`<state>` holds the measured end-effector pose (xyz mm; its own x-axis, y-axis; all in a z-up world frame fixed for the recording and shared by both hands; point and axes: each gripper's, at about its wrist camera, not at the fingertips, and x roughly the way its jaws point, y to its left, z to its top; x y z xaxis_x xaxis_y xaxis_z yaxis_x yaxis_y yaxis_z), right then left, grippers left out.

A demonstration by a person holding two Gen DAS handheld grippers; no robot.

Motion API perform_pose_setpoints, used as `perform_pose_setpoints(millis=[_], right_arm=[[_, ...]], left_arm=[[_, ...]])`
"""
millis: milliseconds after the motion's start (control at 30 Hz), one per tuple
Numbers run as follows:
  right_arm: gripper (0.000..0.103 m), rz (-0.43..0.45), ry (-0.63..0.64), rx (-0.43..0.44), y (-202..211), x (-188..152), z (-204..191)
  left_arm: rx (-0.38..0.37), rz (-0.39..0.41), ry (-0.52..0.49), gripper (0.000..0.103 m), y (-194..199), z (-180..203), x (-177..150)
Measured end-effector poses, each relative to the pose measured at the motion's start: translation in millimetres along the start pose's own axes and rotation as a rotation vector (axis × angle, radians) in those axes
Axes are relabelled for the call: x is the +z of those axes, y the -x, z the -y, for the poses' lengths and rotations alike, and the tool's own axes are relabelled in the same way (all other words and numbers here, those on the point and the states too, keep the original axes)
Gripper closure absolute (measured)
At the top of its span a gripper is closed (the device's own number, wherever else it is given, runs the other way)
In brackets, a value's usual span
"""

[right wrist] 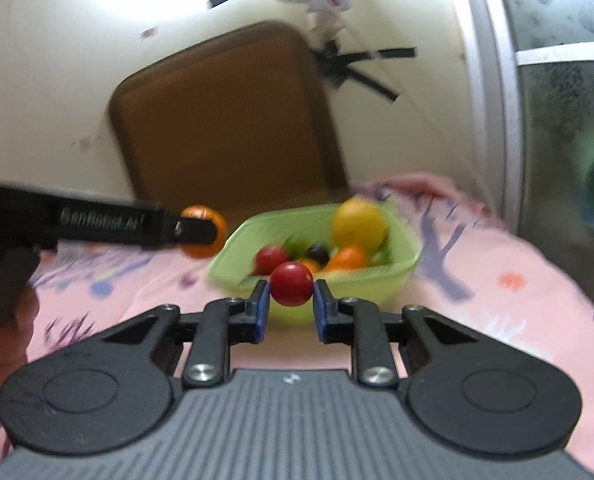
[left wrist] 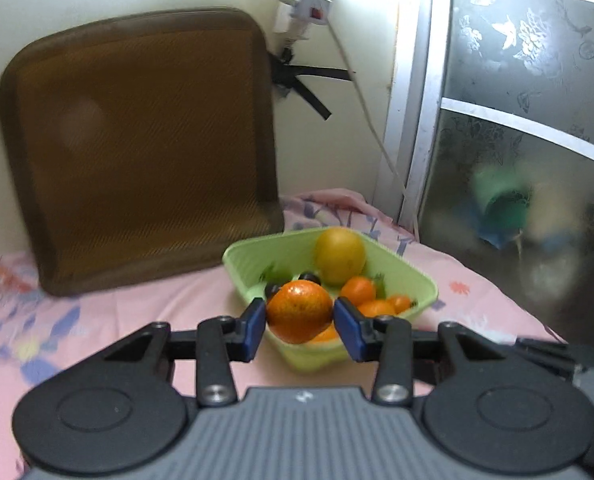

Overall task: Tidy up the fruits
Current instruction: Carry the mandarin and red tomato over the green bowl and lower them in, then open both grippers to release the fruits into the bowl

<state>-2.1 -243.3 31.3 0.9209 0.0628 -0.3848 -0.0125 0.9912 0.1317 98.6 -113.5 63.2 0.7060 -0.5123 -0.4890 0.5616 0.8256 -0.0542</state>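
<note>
Your left hand-held gripper (left wrist: 299,322) is clenched on a large orange (left wrist: 299,311), its blue pads pressing both sides, and holds it above the near edge of the green bowl (left wrist: 417,280). Your right hand-held gripper (right wrist: 291,306) grasps a small red fruit (right wrist: 291,283) just in front of the same bowl. Inside the bowl lie a yellow fruit (left wrist: 339,255), several small oranges (left wrist: 359,290), another red fruit (right wrist: 271,259) and a dark one (right wrist: 318,253). The bowl rests on a pink floral bedsheet (left wrist: 117,320), with a brown cushion (left wrist: 145,144) leaning against the wall behind it.
</note>
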Motion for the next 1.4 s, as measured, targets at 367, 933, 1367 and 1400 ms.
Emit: perform_pose_setpoints(millis=[367, 933, 1367, 1400], right_arm=[[0.063, -0.097, -0.016, -0.009, -93, 26, 30], [0.057, -0.012, -0.128, 0.001, -35, 17, 28], [0.04, -0.1, -0.204, 0.068, 20, -30, -17], [0.037, -0.121, -0.237, 0.097, 20, -31, -17]], left_arm=[[0.027, -0.097, -0.037, 0.065, -98, 7, 38], [0.155, -0.101, 0.0, 0.049, -42, 8, 8], [0.34, -0.162, 0.08, 0.011, 46, -2, -66], [0.37, -0.159, 0.082, 0.008, 50, -3, -69]])
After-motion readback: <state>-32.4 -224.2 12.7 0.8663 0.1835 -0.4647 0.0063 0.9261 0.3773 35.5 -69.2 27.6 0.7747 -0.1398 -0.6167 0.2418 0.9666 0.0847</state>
